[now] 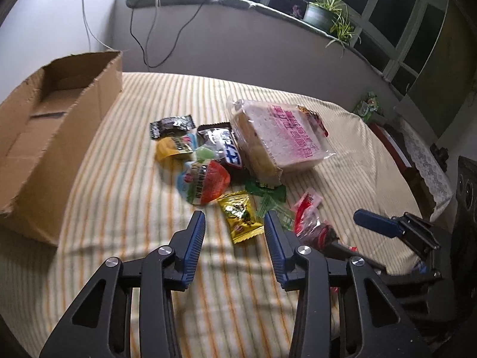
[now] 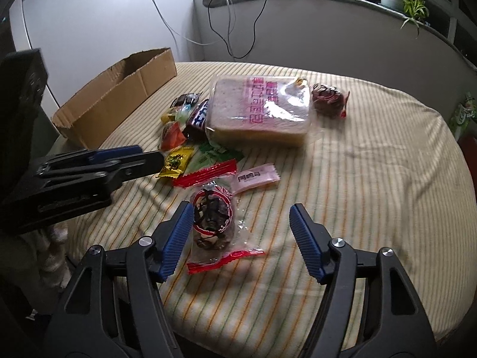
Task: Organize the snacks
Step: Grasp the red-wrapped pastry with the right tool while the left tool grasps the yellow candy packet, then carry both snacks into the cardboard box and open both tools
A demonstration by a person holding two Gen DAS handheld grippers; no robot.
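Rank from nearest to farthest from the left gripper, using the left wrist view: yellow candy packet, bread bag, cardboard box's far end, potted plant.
1. Yellow candy packet, between the left gripper's fingers.
2. Bread bag, mid-table, right of centre.
3. Cardboard box far end, left.
4. Potted plant, on the window ledge.

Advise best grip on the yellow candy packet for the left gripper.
Take the yellow candy packet across its short width, mid-body, descending from above. It lies flat, long axis running away from the left gripper, whose open jaws already flank it; crimped ends are flimsier.
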